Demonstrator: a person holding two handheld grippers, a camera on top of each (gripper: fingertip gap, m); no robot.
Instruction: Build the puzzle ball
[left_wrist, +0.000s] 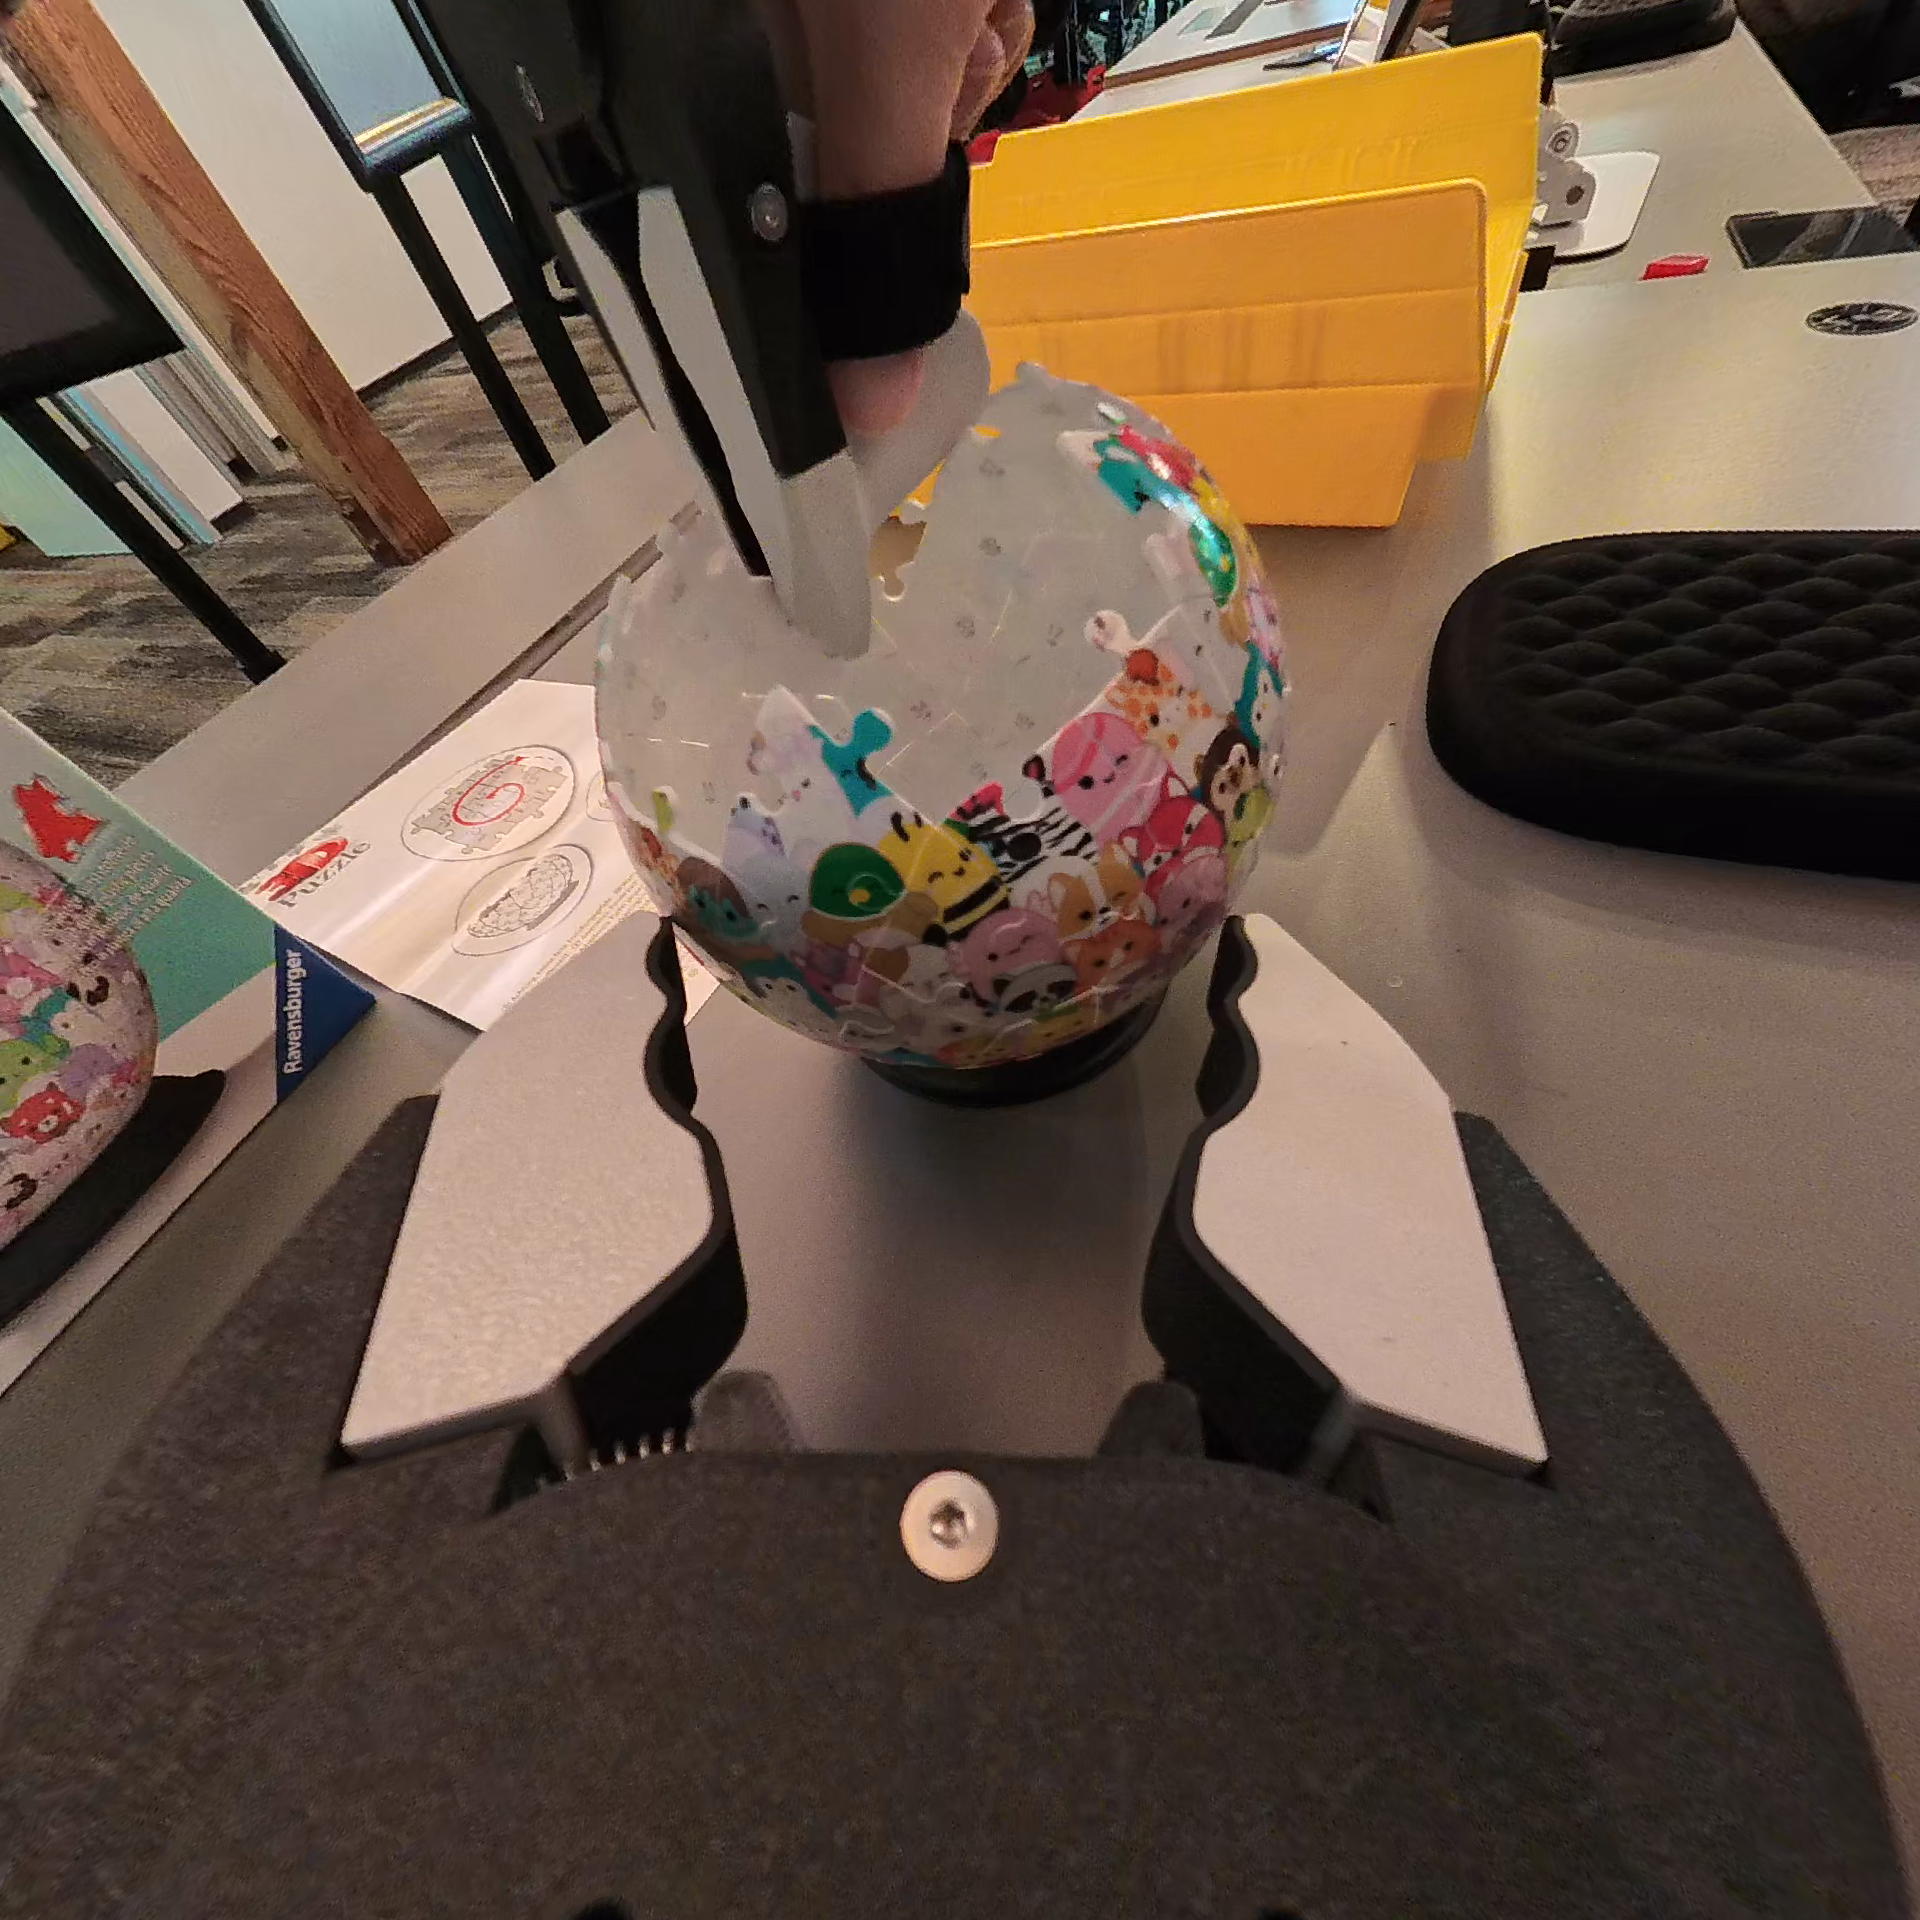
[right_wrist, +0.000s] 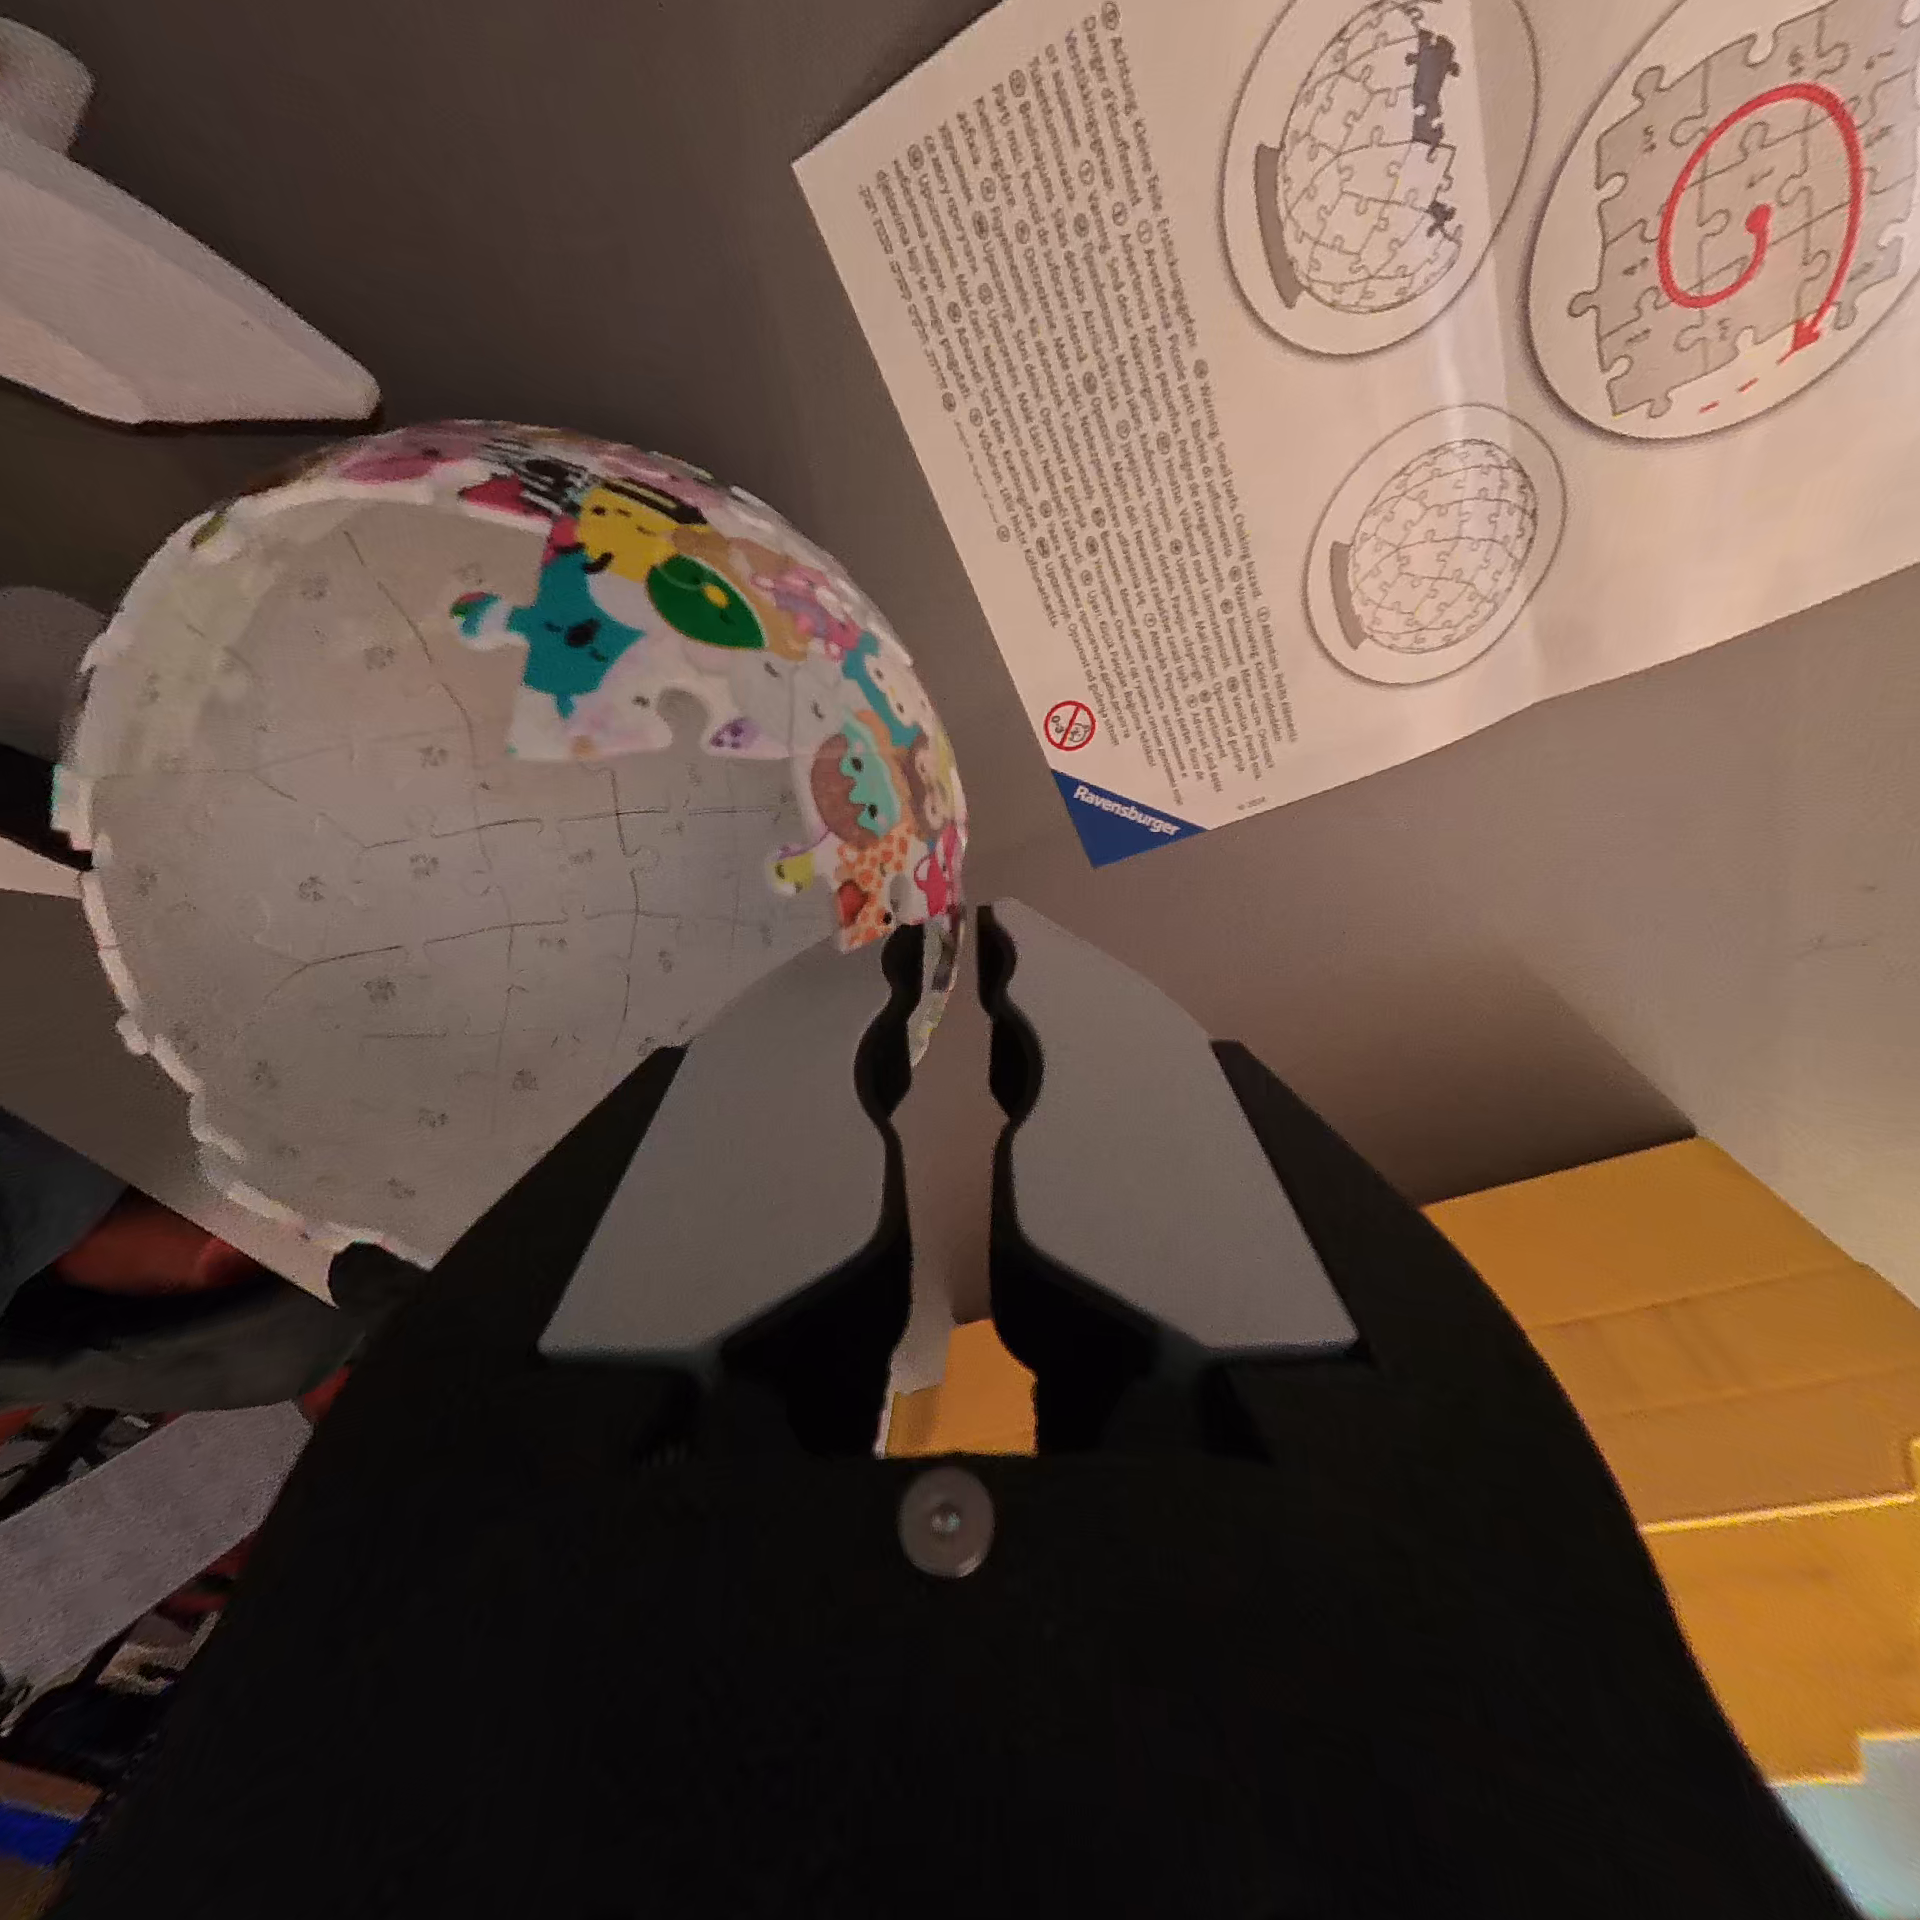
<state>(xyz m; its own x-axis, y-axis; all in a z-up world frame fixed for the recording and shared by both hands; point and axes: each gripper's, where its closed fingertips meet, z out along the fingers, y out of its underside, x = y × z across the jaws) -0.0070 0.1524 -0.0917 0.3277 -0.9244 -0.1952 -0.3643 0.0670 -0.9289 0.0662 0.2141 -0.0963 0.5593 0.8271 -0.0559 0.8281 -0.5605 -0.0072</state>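
Right gripper fitting a piece into a half-built puzzle ball.

The right gripper (right_wrist: 951, 925), jaws narrowed on a thin puzzle piece (right_wrist: 928, 1330), meets the open rim of the puzzle ball (left_wrist: 997, 831) from above – the nearer tool. The left gripper (left_wrist: 940, 961) waits spread wide, the ball on its black stand (left_wrist: 1018, 1075) just ahead, apart.

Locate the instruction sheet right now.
In the left wrist view the sheet lies flat on the table, left of the ball and beside the box; in the right view it's upper right.
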